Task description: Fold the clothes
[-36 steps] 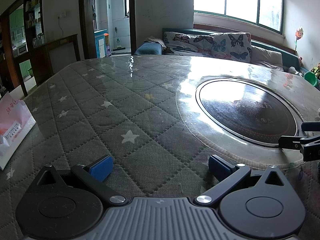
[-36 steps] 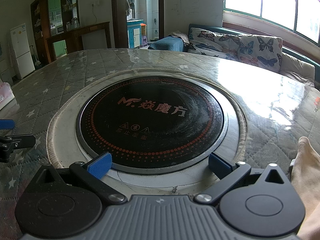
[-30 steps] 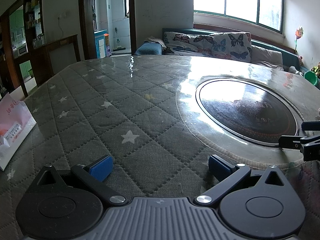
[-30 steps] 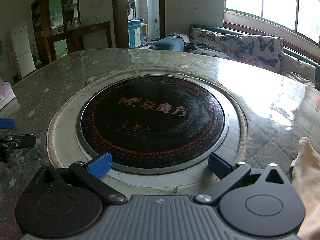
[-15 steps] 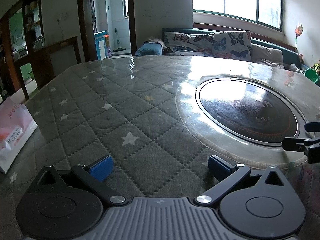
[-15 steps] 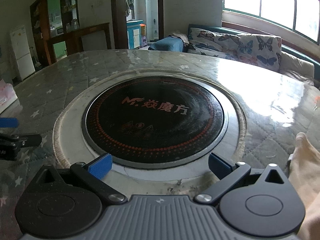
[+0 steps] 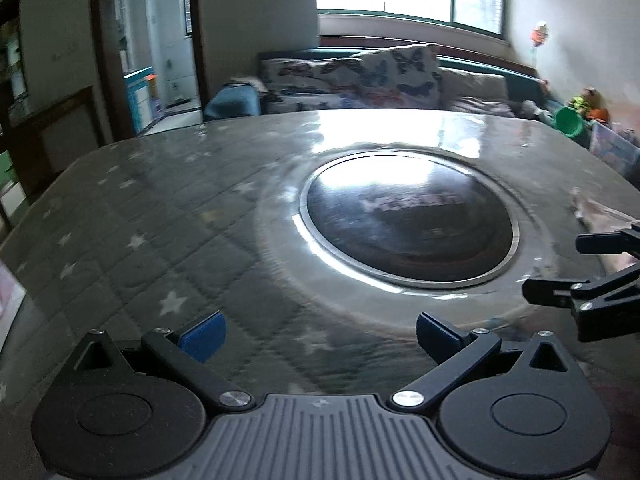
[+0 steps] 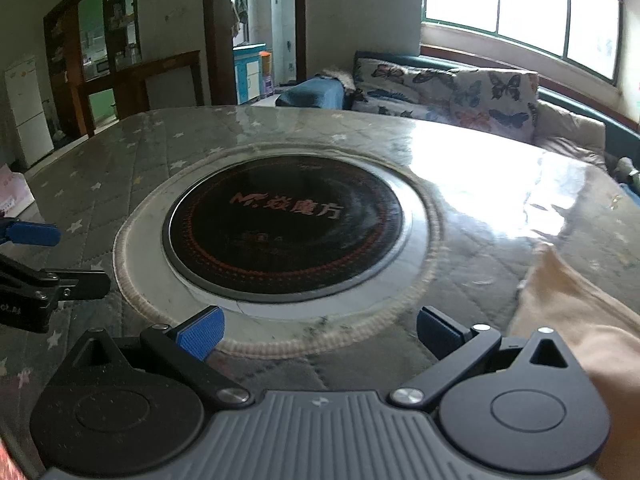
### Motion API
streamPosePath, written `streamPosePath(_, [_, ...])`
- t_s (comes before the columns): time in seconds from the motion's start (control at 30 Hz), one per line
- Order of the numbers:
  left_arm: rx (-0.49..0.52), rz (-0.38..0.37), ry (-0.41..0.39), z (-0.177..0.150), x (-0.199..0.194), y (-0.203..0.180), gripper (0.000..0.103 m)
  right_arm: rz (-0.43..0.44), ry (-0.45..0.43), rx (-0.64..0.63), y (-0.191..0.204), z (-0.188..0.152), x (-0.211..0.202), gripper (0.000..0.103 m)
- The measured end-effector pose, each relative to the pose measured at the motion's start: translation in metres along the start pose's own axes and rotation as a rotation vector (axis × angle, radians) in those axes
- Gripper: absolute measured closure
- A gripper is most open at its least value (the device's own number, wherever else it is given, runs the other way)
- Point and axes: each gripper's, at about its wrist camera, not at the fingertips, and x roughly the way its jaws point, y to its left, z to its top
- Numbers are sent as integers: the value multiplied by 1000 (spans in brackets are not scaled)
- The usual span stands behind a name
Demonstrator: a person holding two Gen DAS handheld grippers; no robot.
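Note:
A beige garment point(image 8: 576, 320) lies on the table at the right edge of the right wrist view; a pale strip of it point(image 7: 600, 210) shows at the far right of the left wrist view. My left gripper point(image 7: 318, 338) is open and empty above the grey starred tablecloth point(image 7: 140, 240). My right gripper point(image 8: 318, 334) is open and empty, near the front rim of the round black cooktop point(image 8: 284, 224), with the garment just to its right. Each gripper shows at the edge of the other's view.
The round cooktop point(image 7: 408, 220) sits in the middle of the table. A pink-and-white bag point(image 8: 14, 192) stands at the table's left edge. A sofa with butterfly cushions point(image 8: 444, 88) is behind the table, and a green bucket point(image 7: 570, 120) at the far right.
Both grippers have risen and swung right. More of the beige garment shows at the right. Both stay open and empty.

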Motion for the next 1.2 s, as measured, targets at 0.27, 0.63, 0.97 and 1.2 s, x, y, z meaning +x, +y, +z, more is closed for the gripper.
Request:
streamPosePath(0.27, [68, -102, 8, 9, -11, -35, 0, -36, -27, 14, -15, -17, -48, 0])
streamPosePath(0.63, [177, -219, -2, 20, -28, -82, 0, -91, -20, 58, -36, -45, -104, 0])
streamPosePath(0.97, [252, -299, 22, 21, -38, -121, 0, -156, -3, 116, -47, -64, -130, 0])
streamPosePath(1.2, [288, -329, 42, 18, -43, -139, 0, -188, 6, 143, -50, -78, -143, 0])
